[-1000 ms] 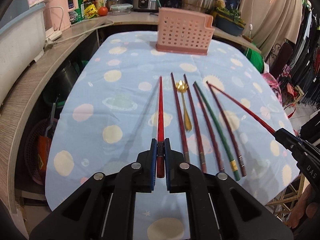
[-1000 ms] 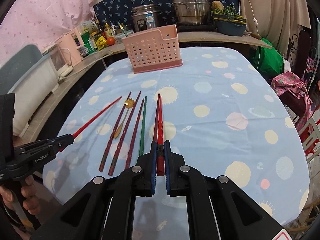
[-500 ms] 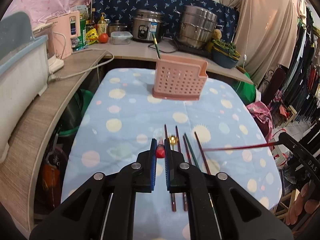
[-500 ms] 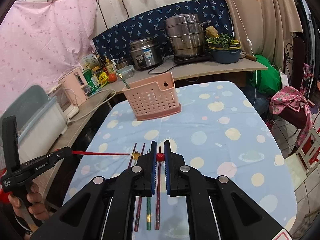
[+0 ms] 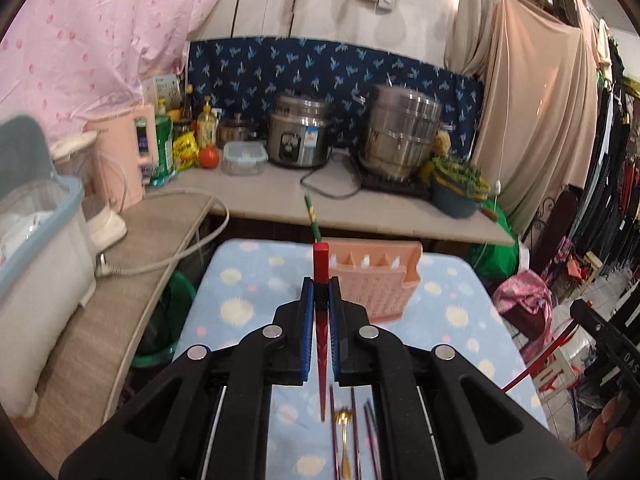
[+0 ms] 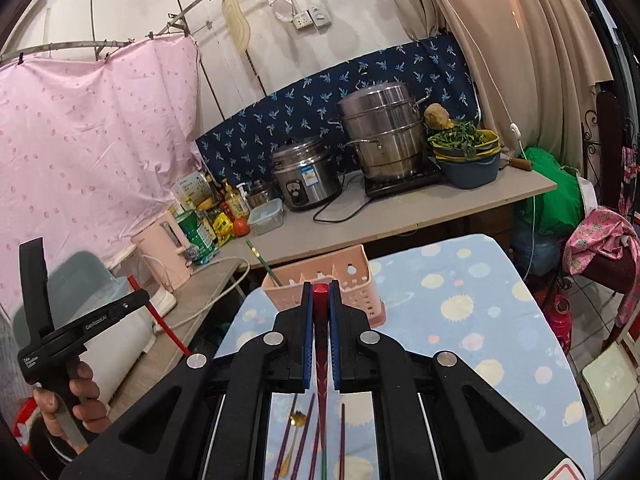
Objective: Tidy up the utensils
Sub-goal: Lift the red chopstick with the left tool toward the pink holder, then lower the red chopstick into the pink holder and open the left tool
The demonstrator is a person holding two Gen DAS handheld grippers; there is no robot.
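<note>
My left gripper is shut on a red chopstick, which is held off the table with its thick end up and its tip hanging down. My right gripper is shut on a second red chopstick the same way. Ahead of both stands the pink perforated basket, with a green chopstick leaning out of it. Below on the spotted blue tablecloth lie a gold spoon and several dark chopsticks.
A wooden counter runs behind and to the left, with a rice cooker, a steel steamer pot, a bowl of greens, a pink kettle and a white tub. Hanging clothes crowd the right.
Both grippers have risen well above the table with their red chopsticks, lifted clear of the row. The chopsticks have swung from lying forward to hanging tip-down, and the basket is closer.
</note>
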